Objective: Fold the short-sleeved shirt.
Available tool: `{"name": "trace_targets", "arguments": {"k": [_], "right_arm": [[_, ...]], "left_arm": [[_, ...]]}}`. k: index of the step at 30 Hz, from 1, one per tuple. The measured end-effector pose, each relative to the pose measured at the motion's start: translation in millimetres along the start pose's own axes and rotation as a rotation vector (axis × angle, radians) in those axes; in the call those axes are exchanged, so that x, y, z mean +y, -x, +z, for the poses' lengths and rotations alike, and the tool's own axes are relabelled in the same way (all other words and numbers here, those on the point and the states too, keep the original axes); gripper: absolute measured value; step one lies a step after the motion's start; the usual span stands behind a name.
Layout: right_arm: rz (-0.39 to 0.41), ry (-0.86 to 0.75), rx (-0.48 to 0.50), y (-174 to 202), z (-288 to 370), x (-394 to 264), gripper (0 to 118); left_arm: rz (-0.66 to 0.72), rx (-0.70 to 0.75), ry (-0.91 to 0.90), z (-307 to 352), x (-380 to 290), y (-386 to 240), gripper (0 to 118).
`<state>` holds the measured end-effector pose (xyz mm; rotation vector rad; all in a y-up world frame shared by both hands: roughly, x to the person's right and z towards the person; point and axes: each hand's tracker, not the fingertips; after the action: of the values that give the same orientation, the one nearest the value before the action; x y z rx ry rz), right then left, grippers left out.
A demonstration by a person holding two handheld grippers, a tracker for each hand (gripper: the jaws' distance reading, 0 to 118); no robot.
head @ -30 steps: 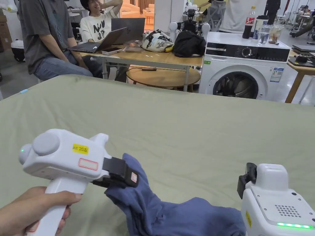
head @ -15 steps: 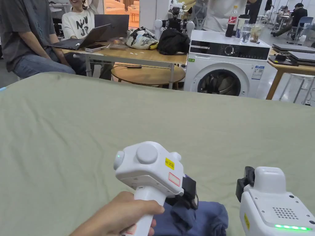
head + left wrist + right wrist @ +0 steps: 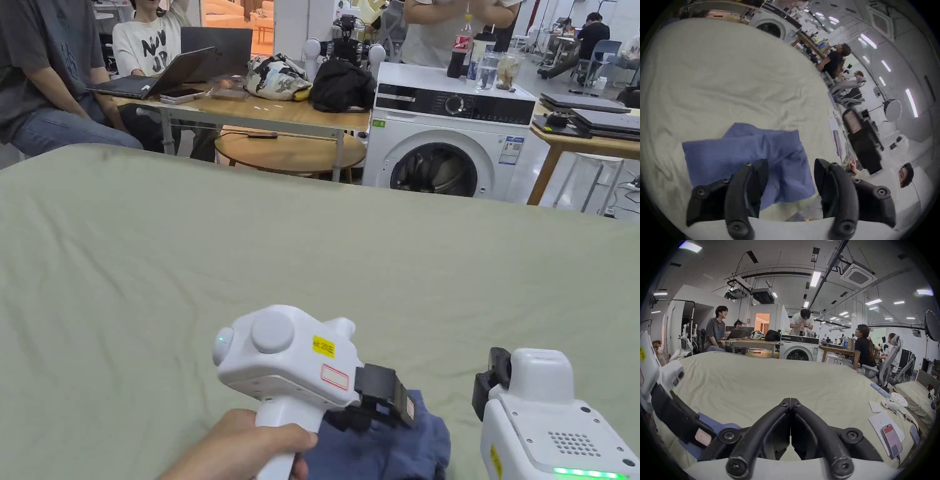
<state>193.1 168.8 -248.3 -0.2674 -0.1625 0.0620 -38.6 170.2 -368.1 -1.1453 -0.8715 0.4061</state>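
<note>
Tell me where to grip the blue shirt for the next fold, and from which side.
Probably the free corner of the blue shirt, coming in low from the bare sheet beside it. The folded layers end in a clean edge there, so the open left gripper could likely slide its fingers around them.

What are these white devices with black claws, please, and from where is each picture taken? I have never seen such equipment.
A person stands at a bed covered by a pale green sheet and holds a pistol-shaped tool in each hand. Each tool ends in two black jaws. One picture comes from a camera on the person's head; the other two come from cameras riding on the tools. The left gripper has its jaws apart and holds nothing; it hovers over a blue short-sleeved shirt, which lies folded on the sheet. The right gripper is empty, its jaws closed together. A phone lies at the bed's right edge.
</note>
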Motion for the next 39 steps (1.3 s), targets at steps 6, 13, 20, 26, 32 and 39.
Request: {"name": "trace_targets", "arguments": {"k": [6, 13, 20, 26, 32, 39], "right_arm": [[-0.019, 0.007, 0.007, 0, -2, -2, 0], [-0.028, 0.016, 0.004, -4, -4, -4, 0], [-0.031, 0.031, -0.001, -7, -11, -6, 0], [-0.035, 0.028, -0.006, -7, -14, -3, 0], [-0.047, 0.0, -0.008, -3, -24, 8, 0], [-0.078, -0.063, -0.008, 6, -29, 22, 0]], "left_arm": [[0.038, -0.004, 0.066, -31, 0, 23, 7], [0.107, -0.142, 0.127, -97, -6, 26, 6], [0.036, -0.013, 0.121, -117, -14, 26, 0], [-0.006, -0.033, 0.095, -82, -4, 13, 0], [-0.18, 0.101, -0.262, 4, 3, 6, 0], [-0.372, 0.492, -0.837, 76, -24, 13, 0]]}}
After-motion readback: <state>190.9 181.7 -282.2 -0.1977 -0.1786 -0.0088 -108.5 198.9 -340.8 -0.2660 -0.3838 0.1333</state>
